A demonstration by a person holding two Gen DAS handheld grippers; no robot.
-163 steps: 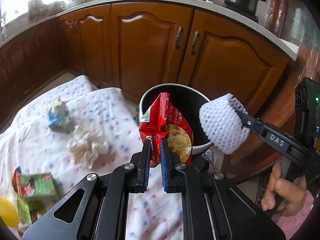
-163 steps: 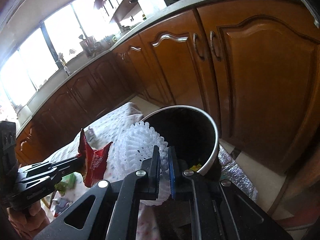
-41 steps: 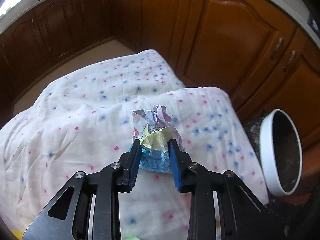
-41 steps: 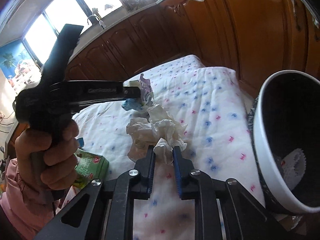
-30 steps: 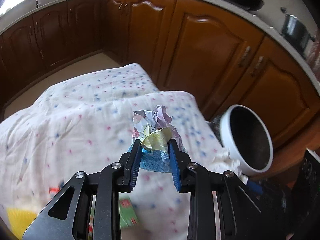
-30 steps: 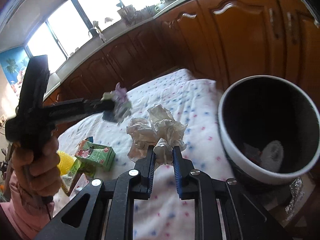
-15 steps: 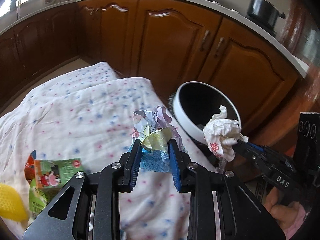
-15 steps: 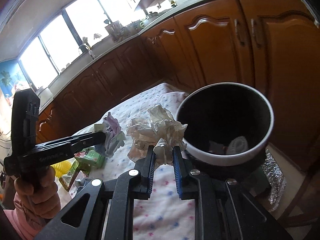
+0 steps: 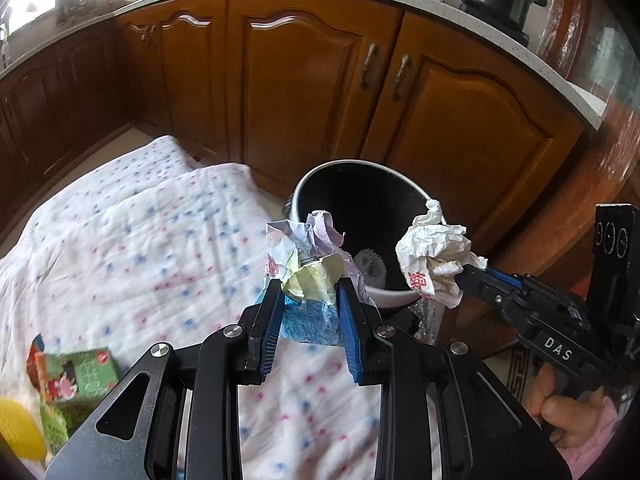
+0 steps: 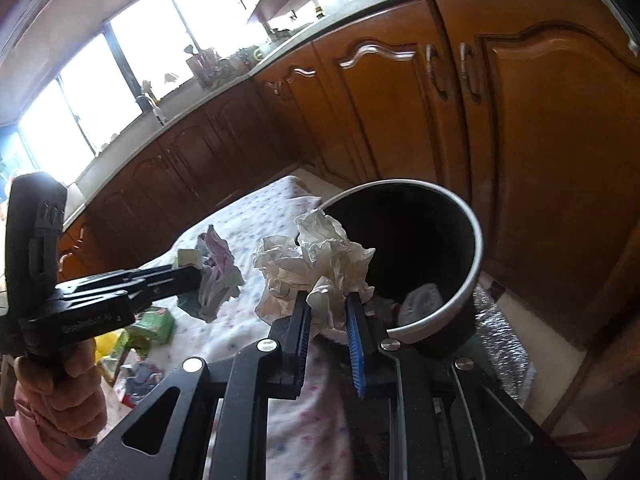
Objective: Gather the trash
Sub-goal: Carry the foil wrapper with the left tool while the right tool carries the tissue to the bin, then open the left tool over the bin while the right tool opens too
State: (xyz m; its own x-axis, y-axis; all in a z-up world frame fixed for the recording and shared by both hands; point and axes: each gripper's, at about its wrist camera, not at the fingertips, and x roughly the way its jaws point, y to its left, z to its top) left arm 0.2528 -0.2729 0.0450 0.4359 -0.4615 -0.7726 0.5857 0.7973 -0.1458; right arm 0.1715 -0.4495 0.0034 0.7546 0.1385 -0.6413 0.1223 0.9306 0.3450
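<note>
My left gripper [image 9: 309, 286] is shut on a crumpled wrapper [image 9: 306, 264], white, yellow and blue, held in the air at the near rim of the black trash bin [image 9: 320, 178]. My right gripper [image 10: 327, 300] is shut on a crumpled white paper wad [image 10: 316, 258], held just left of the bin's rim [image 10: 478, 240]. In the left wrist view the paper wad [image 9: 434, 258] hangs over the bin's right rim. In the right wrist view the wrapper [image 10: 218, 272] is in the left gripper [image 10: 196, 274]. White foam netting [image 9: 370, 266] lies inside the bin.
The table carries a white dotted cloth [image 9: 160, 240]. A green carton [image 9: 76, 372] and a yellow object [image 9: 16, 428] lie at its left end. Brown kitchen cabinets [image 9: 312, 80] stand close behind the bin. Crumpled foil [image 10: 502, 340] lies on the floor by the bin.
Both grippers lifted their trash off the cloth and carried it right, up to the bin. Half a second ago they were slightly farther from the rim.
</note>
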